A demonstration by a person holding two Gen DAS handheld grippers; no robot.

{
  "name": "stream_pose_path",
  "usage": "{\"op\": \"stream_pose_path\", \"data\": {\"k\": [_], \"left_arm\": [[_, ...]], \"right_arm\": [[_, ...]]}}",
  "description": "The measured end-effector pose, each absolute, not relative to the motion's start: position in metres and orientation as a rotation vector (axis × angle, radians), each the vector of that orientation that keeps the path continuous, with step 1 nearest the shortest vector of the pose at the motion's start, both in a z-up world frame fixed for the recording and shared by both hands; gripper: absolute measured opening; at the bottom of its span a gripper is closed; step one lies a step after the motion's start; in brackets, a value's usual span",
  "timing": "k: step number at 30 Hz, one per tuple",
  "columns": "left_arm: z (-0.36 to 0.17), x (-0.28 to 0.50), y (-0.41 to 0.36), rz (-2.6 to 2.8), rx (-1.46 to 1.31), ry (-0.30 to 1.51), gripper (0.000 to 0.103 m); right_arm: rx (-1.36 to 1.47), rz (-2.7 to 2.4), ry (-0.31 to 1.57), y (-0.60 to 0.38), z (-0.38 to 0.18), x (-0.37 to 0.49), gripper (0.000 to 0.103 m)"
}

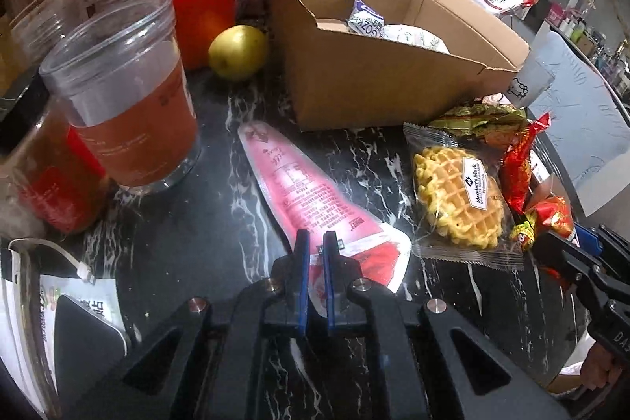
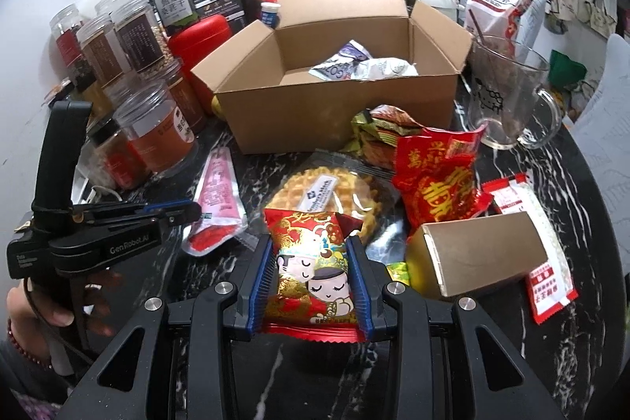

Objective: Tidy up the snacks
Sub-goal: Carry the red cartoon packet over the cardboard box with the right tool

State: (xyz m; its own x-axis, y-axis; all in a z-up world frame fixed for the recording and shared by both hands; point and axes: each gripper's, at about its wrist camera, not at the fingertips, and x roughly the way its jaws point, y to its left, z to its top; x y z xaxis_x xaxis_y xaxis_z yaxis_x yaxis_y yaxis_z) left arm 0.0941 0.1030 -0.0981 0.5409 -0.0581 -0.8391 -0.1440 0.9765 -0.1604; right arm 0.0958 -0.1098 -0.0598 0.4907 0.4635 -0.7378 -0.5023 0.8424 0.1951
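Between our left claw point(image 1: 315, 243) blades, pressed together, sits the pink pouch's point(image 1: 311, 191) near end on the table point(image 1: 189, 243); that thin pinch may slip. Rightward, our right claw point(image 2: 311, 276) clamps a red snack packet point(image 2: 311, 262); the box point(image 2: 334, 97) waits ahead.

Each black claw point(image 2: 311, 278) has blue ribbed pads, silver screws and white lettering; the wrist wears dark red beads.

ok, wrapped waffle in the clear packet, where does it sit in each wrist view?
Left wrist: clear-wrapped yellow waffle lies right of centre, right of the long pink pouch.
Right wrist: waffle lies at centre, partly behind the red cartoon packet.
Shared landmark: open brown cardboard box, behind it.
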Motion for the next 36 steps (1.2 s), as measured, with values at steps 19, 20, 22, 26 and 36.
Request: {"op": "stream_pose_path", "data": {"k": [19,20,22,26,36], "left_arm": [[-0.072,0.102,0.084,-0.013,-0.165,0.959,0.007],[-0.068,0.103,0.082,-0.021,-0.162,0.953,0.007],[-0.06,0.104,0.078,-0.043,-0.158,0.944,0.007],[-0.041,0.109,0.068,-0.082,-0.133,0.901,0.007],[0.001,0.147,0.062,-0.093,-0.105,0.813,0.007]], "right_arm": [[0.0,0.553,0.865,-0.134,-0.053,0.098,0.036],[0.0,0.552,0.86,-0.135,-0.051,0.098,0.036],[-0.001,0.553,0.85,-0.136,-0.046,0.098,0.036],[-0.012,0.574,0.813,-0.133,-0.03,0.101,0.036],[-0.071,0.612,0.722,-0.112,0.016,0.136,0.036]]}}
